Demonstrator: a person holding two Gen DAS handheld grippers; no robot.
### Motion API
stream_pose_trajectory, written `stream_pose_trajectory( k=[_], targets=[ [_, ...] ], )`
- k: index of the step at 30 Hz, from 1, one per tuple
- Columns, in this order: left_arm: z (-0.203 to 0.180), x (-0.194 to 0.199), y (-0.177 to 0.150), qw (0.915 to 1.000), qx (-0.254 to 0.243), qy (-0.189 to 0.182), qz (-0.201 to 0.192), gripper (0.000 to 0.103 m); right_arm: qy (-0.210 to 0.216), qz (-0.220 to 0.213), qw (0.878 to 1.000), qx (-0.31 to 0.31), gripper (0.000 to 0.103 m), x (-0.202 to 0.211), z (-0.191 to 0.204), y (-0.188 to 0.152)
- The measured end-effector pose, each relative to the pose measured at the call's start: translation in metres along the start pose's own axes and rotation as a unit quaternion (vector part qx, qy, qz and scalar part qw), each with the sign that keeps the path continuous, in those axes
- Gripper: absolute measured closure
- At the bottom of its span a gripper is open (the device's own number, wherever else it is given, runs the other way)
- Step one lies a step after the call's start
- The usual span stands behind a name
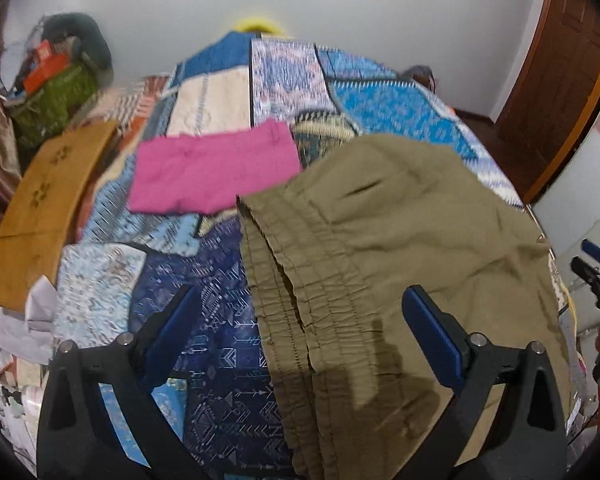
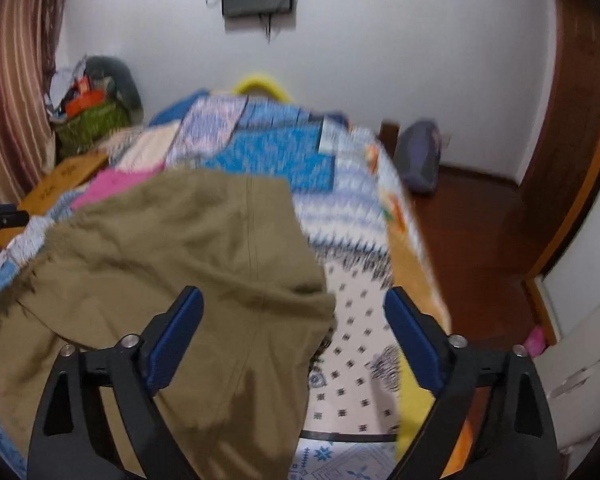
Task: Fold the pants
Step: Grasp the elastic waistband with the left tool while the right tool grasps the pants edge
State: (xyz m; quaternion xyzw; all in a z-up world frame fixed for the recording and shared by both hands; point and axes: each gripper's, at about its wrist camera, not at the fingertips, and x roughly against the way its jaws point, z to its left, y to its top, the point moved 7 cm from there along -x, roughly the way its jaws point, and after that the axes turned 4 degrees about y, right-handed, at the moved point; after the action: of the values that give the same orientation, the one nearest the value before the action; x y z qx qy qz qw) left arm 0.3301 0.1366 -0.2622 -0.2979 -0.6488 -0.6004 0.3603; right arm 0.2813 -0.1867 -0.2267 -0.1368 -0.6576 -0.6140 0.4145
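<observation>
Olive-khaki pants [image 1: 400, 248] lie on a patchwork quilt [image 1: 220, 360], their elastic waistband [image 1: 292, 288] running down the middle of the left wrist view. My left gripper [image 1: 300, 304] is open, its blue-padded jaws spread wide above the waistband, holding nothing. In the right wrist view the pants [image 2: 172, 248] cover the left half, with a seam down the cloth. My right gripper [image 2: 294, 304] is open and empty, hovering over the right edge of the pants; its left finger is above the fabric, its right one above the quilt [image 2: 360, 360].
A folded pink garment [image 1: 212, 172] and a mustard cloth [image 1: 44, 208] lie on the bed beyond the pants. A cluttered green basket [image 1: 56, 96] stands at the far left. A wooden door [image 1: 560, 80], the floor [image 2: 480, 240] and a bag [image 2: 420, 160] are right.
</observation>
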Motion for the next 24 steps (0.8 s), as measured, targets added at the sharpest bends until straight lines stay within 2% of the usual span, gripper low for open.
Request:
stream_pose_trajectory(
  k=[1,4,6,11,15,16,17,22,24],
  targets=[
    [0.0,-0.005,-0.001,1.0,-0.003,0.0,0.007,0.005,-0.001,0.017,1.0,-0.007,0.02,-0.009,-0.004,-0.005],
    [-0.004,-0.021,-0.007,0.9994,-0.012,-0.003,0.032,0.016,0.004,0.057,0.998,-0.025,0.042,-0.03,-0.011,-0.016],
    [-0.01,-0.029,-0.011,0.9984,-0.021,-0.022,0.048,0.023,0.023,0.07,0.997,-0.04,0.044,-0.037,-0.012,-0.021],
    [-0.025,-0.036,-0.019,0.9953,-0.043,-0.058,0.065,0.031,0.04,0.09,0.994,-0.037,0.044,-0.054,-0.007,-0.029],
    [-0.026,-0.043,-0.018,0.995,-0.048,-0.052,0.07,0.036,0.05,0.085,0.994,-0.05,0.048,-0.057,-0.01,-0.034],
    [-0.027,-0.043,-0.018,0.9951,-0.048,-0.051,0.07,0.037,0.049,0.085,0.994,-0.047,0.054,-0.059,-0.011,-0.032],
    [-0.028,-0.042,-0.018,0.995,-0.051,-0.05,0.07,0.042,0.046,0.085,0.994,-0.046,0.065,-0.058,-0.011,-0.032],
    [-0.031,-0.038,-0.02,0.9943,-0.085,-0.019,0.061,0.047,0.043,0.088,0.995,-0.031,0.079,-0.06,-0.008,-0.03],
    [-0.028,-0.038,-0.019,0.9945,-0.081,-0.019,0.064,0.049,0.035,0.091,0.995,-0.014,0.082,-0.061,-0.007,-0.029]
  ],
)
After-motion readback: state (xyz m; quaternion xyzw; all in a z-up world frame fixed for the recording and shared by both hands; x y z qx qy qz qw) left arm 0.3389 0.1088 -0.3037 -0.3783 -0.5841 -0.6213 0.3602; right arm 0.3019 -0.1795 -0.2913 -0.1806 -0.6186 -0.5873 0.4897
